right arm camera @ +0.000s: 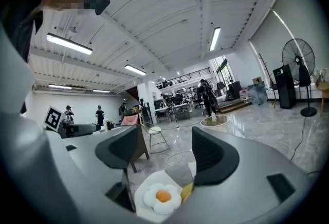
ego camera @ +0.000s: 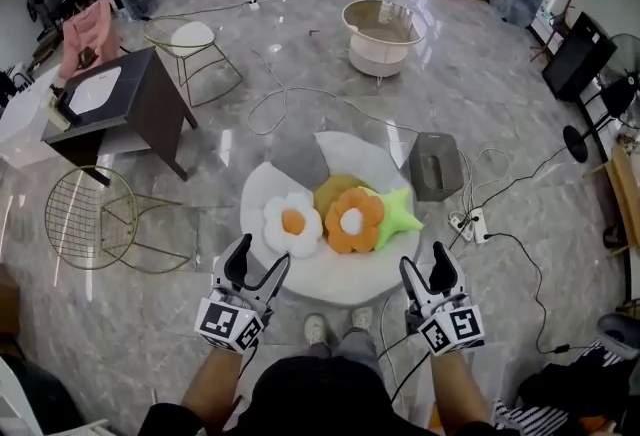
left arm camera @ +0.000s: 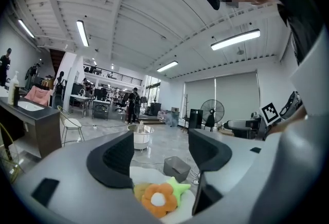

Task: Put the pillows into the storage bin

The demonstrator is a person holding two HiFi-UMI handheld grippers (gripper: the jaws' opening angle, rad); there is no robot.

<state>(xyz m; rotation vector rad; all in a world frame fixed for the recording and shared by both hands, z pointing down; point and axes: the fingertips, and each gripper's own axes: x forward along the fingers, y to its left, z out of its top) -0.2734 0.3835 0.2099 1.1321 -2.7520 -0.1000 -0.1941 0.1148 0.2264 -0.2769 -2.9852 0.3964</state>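
Observation:
Several plush pillows lie on a round white table (ego camera: 330,274): a white flower pillow (ego camera: 292,223) with an orange centre, an orange flower pillow (ego camera: 353,220), a green star pillow (ego camera: 397,215) and a yellow-brown one (ego camera: 333,191) behind them. A grey storage bin (ego camera: 435,166) stands on the floor to the table's right. My left gripper (ego camera: 257,267) and right gripper (ego camera: 429,272) hover at the table's near edge, both open and empty. The orange flower pillow (left arm camera: 157,199) and the bin (left arm camera: 177,168) show between the left jaws; the white flower pillow (right arm camera: 163,197) shows between the right jaws.
A round white tub (ego camera: 382,36) stands farther back. A dark side table (ego camera: 120,109) and wire chairs (ego camera: 100,221) are on the left. Cables and a power strip (ego camera: 468,222) trail across the floor on the right. Fans (ego camera: 600,114) stand far right. People are in the background.

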